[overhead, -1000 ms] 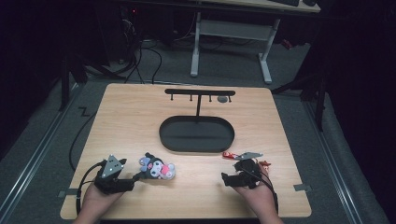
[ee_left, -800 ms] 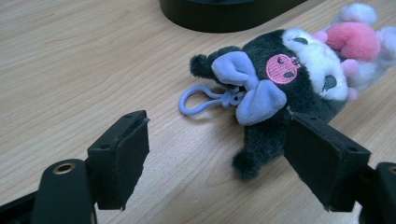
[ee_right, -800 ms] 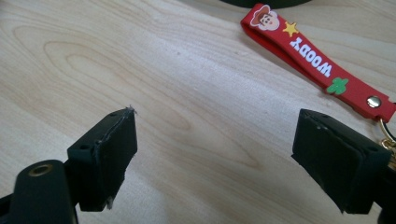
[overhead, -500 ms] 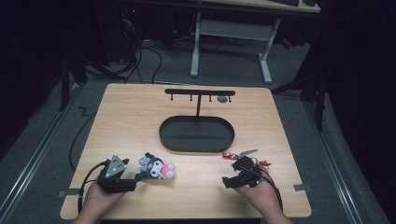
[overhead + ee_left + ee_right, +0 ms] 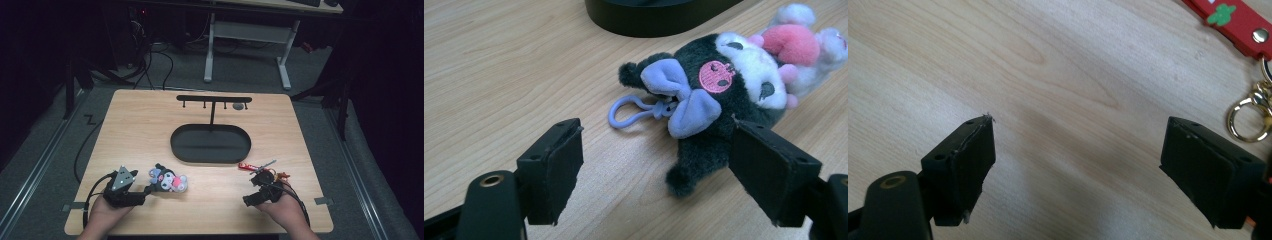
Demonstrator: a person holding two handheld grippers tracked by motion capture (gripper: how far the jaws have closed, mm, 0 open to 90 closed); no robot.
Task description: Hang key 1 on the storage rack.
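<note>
Plush (image 5: 724, 95) lying lower left of high view on table (image 5: 150, 125), just ahead of left tool (image 5: 656, 172), jaws spread; straddling its body squarely before squeezing looks best. Right tool (image 5: 1078, 167) also gaping.

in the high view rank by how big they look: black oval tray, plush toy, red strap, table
1. table
2. black oval tray
3. plush toy
4. red strap, partly hidden by the right gripper, so its full size is unsure

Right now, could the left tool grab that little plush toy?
Probably yes: the left tool is open, the plush toy lies just ahead on bare table, with nothing between them.
</note>
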